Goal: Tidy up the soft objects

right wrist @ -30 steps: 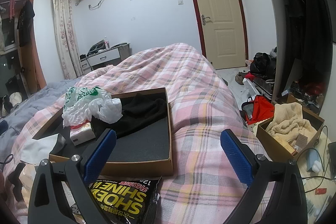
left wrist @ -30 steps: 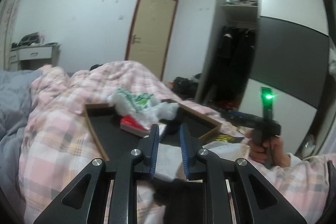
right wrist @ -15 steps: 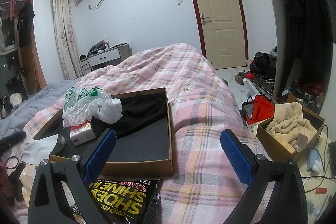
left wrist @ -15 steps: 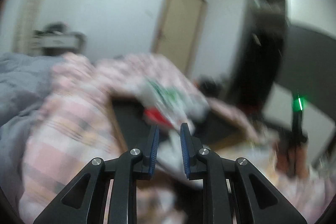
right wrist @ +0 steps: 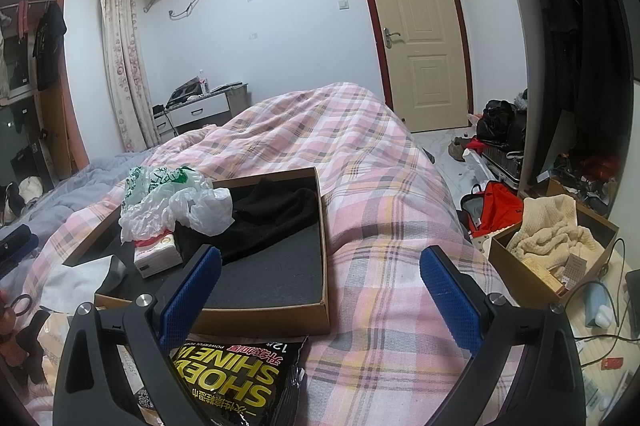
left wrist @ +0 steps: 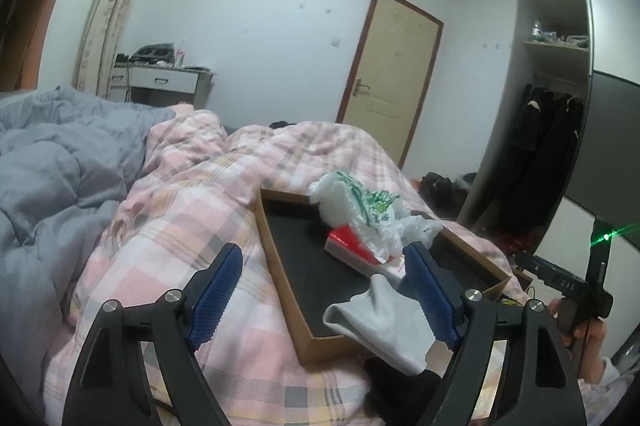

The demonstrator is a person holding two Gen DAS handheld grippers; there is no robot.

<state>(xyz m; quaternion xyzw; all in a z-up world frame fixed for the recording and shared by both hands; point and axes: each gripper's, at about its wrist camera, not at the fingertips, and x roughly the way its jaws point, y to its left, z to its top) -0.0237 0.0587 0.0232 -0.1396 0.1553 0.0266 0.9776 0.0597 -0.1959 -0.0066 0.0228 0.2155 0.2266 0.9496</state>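
Cloth point(left wrist: 384, 326), a pale grey-white piece, is draped over the near rim of a shallow cardboard tray point(left wrist: 280, 266), part of it inside on the tray's black lining and part hanging out over the edge toward the camera. In the right wrist view the same cloth point(right wrist: 76, 276) lies at the tray's left corner point(right wrist: 264, 314). Inside the tray a crumpled white plastic bag point(left wrist: 364, 210) with green print sits on top of a red-and-white tissue pack point(left wrist: 352, 250), and the right wrist view shows a black garment point(right wrist: 272, 214) heaped just beside the bag point(right wrist: 172, 202) and the tissue pack point(right wrist: 158, 254), spreading toward the tray's far right corner. The tray rests on a pink plaid quilt point(left wrist: 180, 218) that covers the bed, with a grey duvet point(left wrist: 52, 178) bunched well to the left. The left gripper point(left wrist: 324, 298) hovers above the tray's near end, its blue-padded fingers spread wide with nothing between them; the cloth shows between them but lies lower, not touched. The right gripper point(right wrist: 320, 302) is also spread wide and holds nothing, poised over the quilt point(right wrist: 360, 166) just beside the tray's near right corner. A black snack packet point(right wrist: 236, 378) with yellow lettering lies under the right gripper's left finger, against the tray's near wall. On the floor to the right, a cardboard box point(right wrist: 508, 242) holds a cream knitted blanket point(right wrist: 556, 226). A closed cream door point(right wrist: 420, 26) stands in the far wall.
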